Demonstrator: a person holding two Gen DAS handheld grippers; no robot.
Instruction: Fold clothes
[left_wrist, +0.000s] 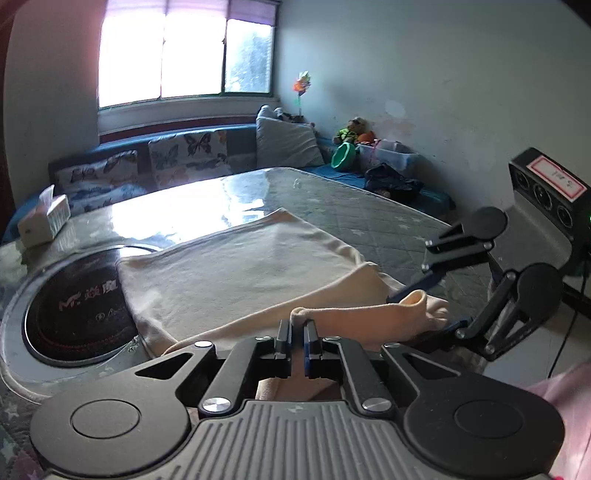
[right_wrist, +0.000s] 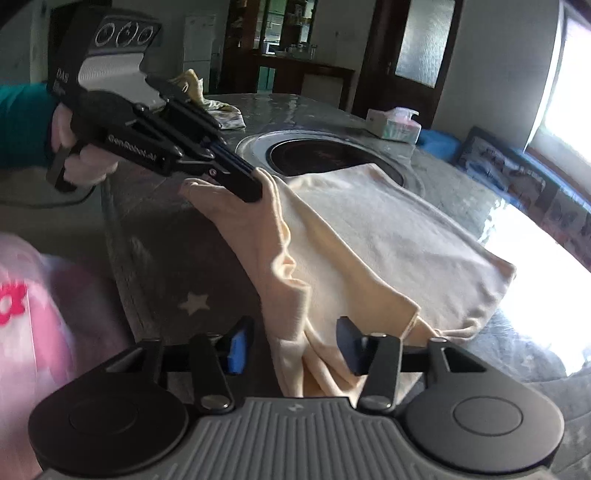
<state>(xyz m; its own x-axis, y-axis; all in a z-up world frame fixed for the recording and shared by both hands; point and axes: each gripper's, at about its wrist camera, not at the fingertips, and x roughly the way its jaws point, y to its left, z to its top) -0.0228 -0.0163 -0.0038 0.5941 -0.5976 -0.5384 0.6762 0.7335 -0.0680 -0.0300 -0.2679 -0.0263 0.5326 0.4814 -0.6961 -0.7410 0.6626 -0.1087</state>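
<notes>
A cream garment (left_wrist: 240, 273) lies spread on the table, partly over a round cooktop; it also shows in the right wrist view (right_wrist: 376, 240). My left gripper (left_wrist: 297, 332) is shut on the garment's near edge, a fold of cloth pinched between its jaws; it shows in the right wrist view (right_wrist: 255, 184) lifting that corner. My right gripper (right_wrist: 291, 350) is open, its jaws wide apart with a hanging part of the garment between them; in the left wrist view it (left_wrist: 417, 314) stands around the cloth's end at the right.
A round black cooktop (left_wrist: 77, 306) is set into the table at left. A tissue box (left_wrist: 44, 218) sits at the far left edge, also in the right wrist view (right_wrist: 393, 123). Crumpled cloth (right_wrist: 218, 107) lies at the table's far side. Sofa and cushions (left_wrist: 184, 155) stand behind.
</notes>
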